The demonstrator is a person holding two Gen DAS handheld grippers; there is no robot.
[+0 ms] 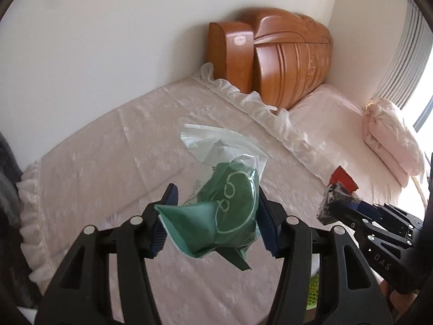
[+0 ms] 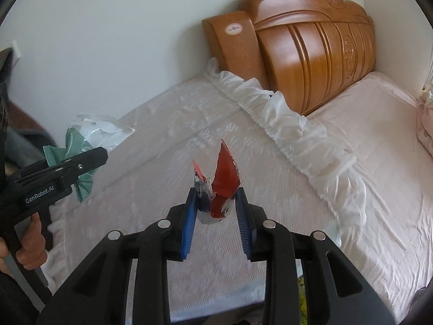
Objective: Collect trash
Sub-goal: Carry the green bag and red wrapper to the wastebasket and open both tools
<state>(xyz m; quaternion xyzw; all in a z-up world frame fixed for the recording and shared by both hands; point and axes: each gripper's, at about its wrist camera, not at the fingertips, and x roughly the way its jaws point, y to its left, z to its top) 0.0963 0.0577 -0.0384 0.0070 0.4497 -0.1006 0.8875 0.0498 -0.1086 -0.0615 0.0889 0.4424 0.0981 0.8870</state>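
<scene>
Nearest, the left gripper (image 1: 216,216) is clamped on a green bag (image 1: 230,214) stuffed into a clear zip pouch (image 1: 216,146), whose long axis runs straight ahead from the pads, its sealed end farthest out. Beside it to the right, the right gripper (image 2: 215,211) pinches a red wrapper (image 2: 223,178), torn points standing upward. Both pieces hang lifted above the bed (image 2: 162,140); neither touches it. Beyond lies the ruffled cover edge (image 2: 284,119), then the wooden headboard (image 2: 311,62). No bin is clearly visible, so neither hand can be judged nearer to it.
</scene>
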